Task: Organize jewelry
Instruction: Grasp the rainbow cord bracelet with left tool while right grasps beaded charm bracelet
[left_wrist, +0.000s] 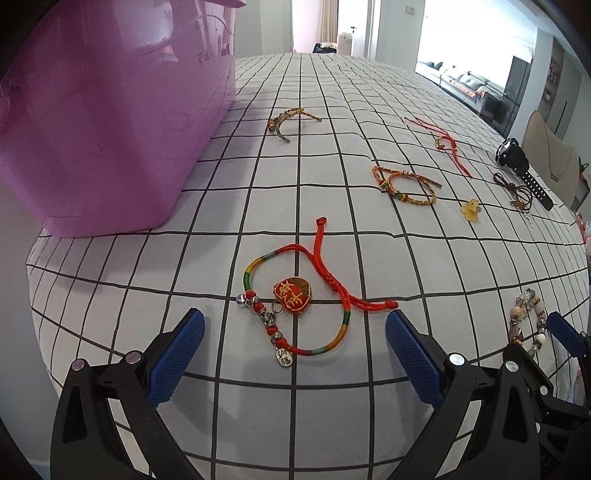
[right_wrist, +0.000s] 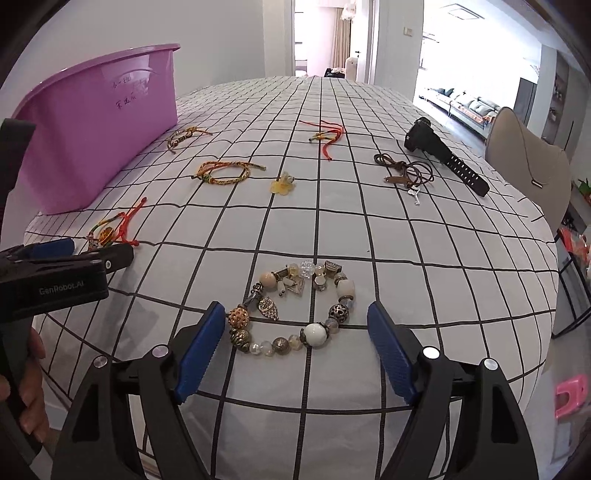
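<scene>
Hovering over the checked tablecloth (left_wrist: 332, 229), both grippers have their blue fingers spread wide with nothing pinched. The left gripper (left_wrist: 294, 328) frames a red cord bracelet (left_wrist: 295, 295) with a heart charm, lying flat just ahead of the pink tub (left_wrist: 103, 129). The right gripper (right_wrist: 296, 321) frames a beaded charm bracelet (right_wrist: 295, 306) with an owl pendant. A black watch (right_wrist: 443, 155) sits well apart, far right.

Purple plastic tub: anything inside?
Cannot tell. Both views show only the purple plastic tub from outside on the checked cloth; its walls hide the interior.
</scene>
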